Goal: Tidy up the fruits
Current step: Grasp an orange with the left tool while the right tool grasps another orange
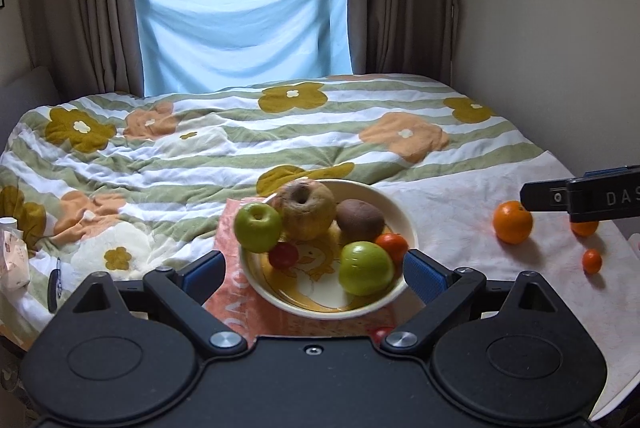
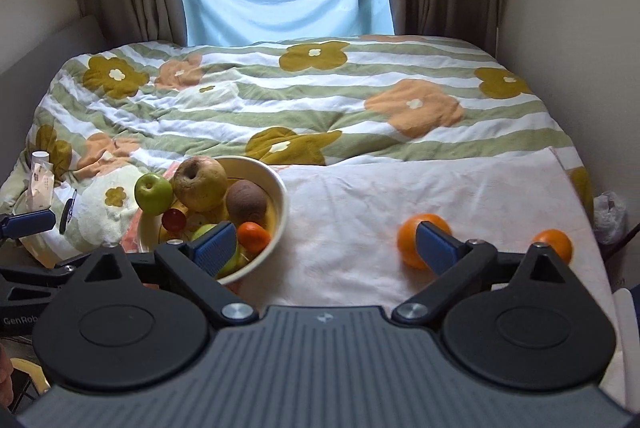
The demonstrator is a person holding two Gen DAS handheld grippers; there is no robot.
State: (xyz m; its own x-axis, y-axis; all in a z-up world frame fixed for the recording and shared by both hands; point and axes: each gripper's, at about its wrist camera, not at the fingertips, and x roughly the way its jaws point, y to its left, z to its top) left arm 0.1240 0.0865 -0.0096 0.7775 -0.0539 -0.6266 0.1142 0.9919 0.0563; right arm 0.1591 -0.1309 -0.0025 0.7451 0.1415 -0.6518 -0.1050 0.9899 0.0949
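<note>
A: The bowl (image 1: 404, 216) at centre frame in the left wrist view already holds apples, a kiwi and a small orange. Both tools are empty: the left gripper (image 1: 314, 274) has its jaws apart and the right gripper (image 2: 326, 242) is spread wide.

B: So it is between picks. The loose orange (image 2: 408, 232) at lower right of the right wrist view, on the white towel (image 2: 400, 188), looks next; the right one must straddle it before closing.
</note>
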